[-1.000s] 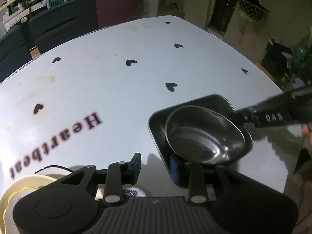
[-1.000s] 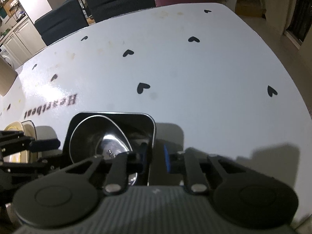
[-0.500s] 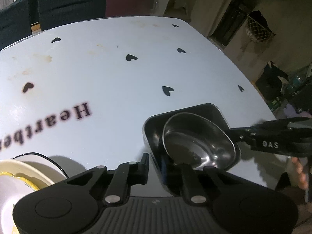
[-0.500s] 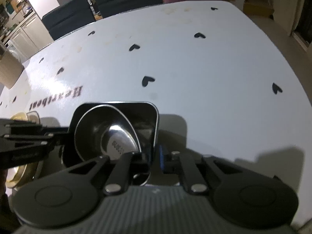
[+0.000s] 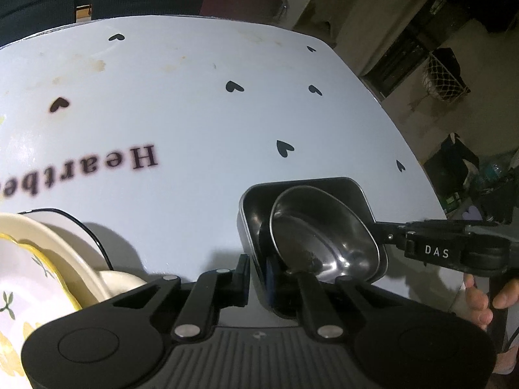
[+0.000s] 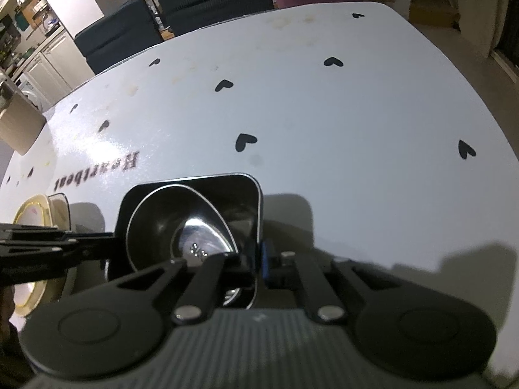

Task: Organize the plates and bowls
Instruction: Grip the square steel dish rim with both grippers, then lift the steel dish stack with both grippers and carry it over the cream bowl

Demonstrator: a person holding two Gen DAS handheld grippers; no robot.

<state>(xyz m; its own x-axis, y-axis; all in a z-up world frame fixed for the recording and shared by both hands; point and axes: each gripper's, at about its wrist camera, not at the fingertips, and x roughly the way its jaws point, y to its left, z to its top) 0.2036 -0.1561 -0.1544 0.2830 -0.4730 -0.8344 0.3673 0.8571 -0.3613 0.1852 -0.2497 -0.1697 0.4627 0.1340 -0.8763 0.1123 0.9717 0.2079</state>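
A white counter (image 6: 324,113) printed with black hearts and the word "Heartbeat" carries a square black dish (image 5: 253,207) with a steel bowl (image 5: 321,240) tilted inside. The left gripper (image 5: 256,269) and right gripper (image 6: 258,256) each have jaws clenched on opposite walls of the dish. Cream plates (image 5: 42,259) sit just beside. Dark chairs (image 6: 207,3) stand beyond.

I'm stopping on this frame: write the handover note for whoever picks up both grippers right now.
Left gripper: fingers just closed, clamped on the near wall of the square black dish.
Right gripper: fingers just closed, clamped on its opposite wall.
Round steel bowl sits nested inside the dish on the table.
Cream and floral plates are stacked to the left.
Done: bowl nested, both grips set.
Left: lift the dish and place it, probably with the plates.
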